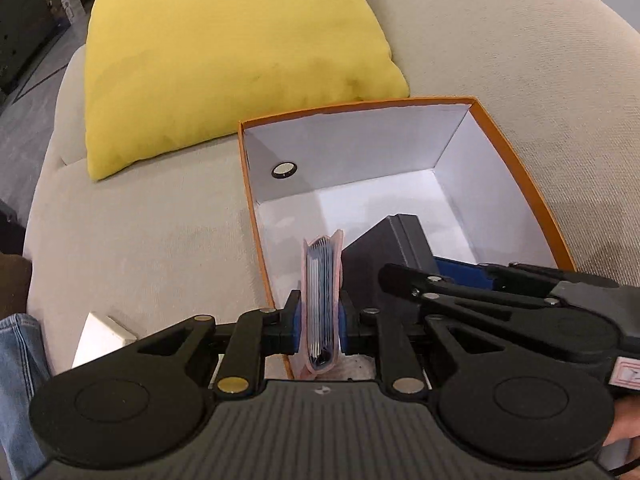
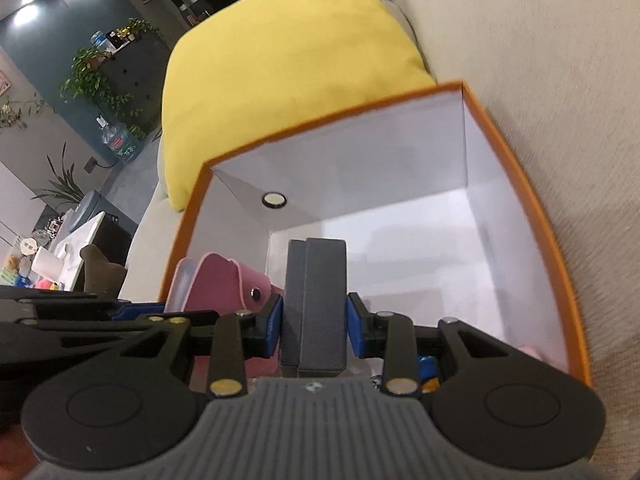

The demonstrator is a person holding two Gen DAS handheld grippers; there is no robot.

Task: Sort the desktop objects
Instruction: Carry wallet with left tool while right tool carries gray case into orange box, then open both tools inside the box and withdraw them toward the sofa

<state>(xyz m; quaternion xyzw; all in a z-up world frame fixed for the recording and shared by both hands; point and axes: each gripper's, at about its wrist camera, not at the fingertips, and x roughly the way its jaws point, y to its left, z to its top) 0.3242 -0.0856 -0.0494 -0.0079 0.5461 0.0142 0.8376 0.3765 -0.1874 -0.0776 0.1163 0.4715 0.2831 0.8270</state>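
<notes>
An orange box (image 1: 524, 176) with a white inside lies open on a beige sofa; it also shows in the right wrist view (image 2: 516, 168). My left gripper (image 1: 320, 320) is shut on a pink card holder (image 1: 321, 300), held on edge over the box's near left corner. The card holder also shows in the right wrist view (image 2: 224, 284). My right gripper (image 2: 314, 316) is shut on a dark grey case (image 2: 316, 300) inside the box. The grey case (image 1: 384, 244) and the right gripper (image 1: 500, 292) show in the left wrist view too.
A yellow cushion (image 1: 228, 60) leans on the sofa back behind the box, also in the right wrist view (image 2: 288, 68). A white object (image 1: 104, 336) lies on the seat left of the box. A round hole (image 1: 284, 169) marks the box's far wall.
</notes>
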